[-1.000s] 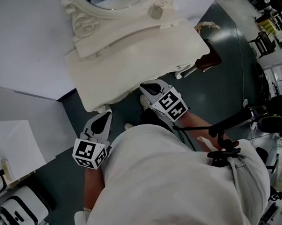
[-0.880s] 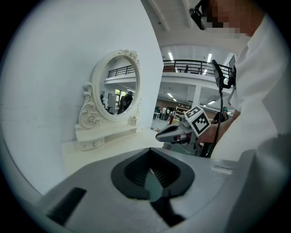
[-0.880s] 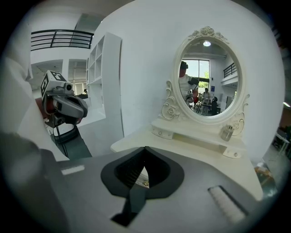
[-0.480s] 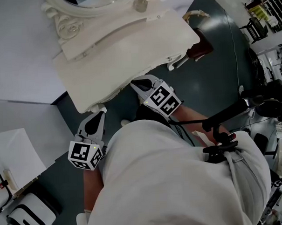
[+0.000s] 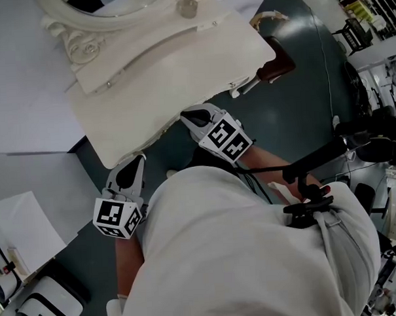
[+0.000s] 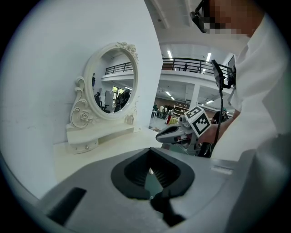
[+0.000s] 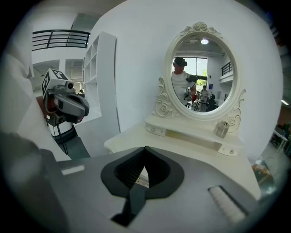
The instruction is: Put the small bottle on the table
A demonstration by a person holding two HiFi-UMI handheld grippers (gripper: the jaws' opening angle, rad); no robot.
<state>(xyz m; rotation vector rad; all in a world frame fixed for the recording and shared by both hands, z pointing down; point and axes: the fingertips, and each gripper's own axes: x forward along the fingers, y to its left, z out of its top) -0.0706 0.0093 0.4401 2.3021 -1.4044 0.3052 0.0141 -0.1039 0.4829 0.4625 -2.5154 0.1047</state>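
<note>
Small bottle (image 7: 222, 129) on shelf (image 7: 184, 130) below mirror (image 7: 202, 75), at back of table (image 5: 175, 80).

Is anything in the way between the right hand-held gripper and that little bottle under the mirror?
Nothing visible. The small bottle stands on the shelf below the mirror; only tabletop lies between it and the right hand-held gripper, whose jaws are shut, empty.

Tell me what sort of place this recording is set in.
Probably a large indoor hall or lab staged as a bedroom corner: a white dressing table with an ornate oval mirror and small bottle, but a railed balcony and equipment racks beyond.
</note>
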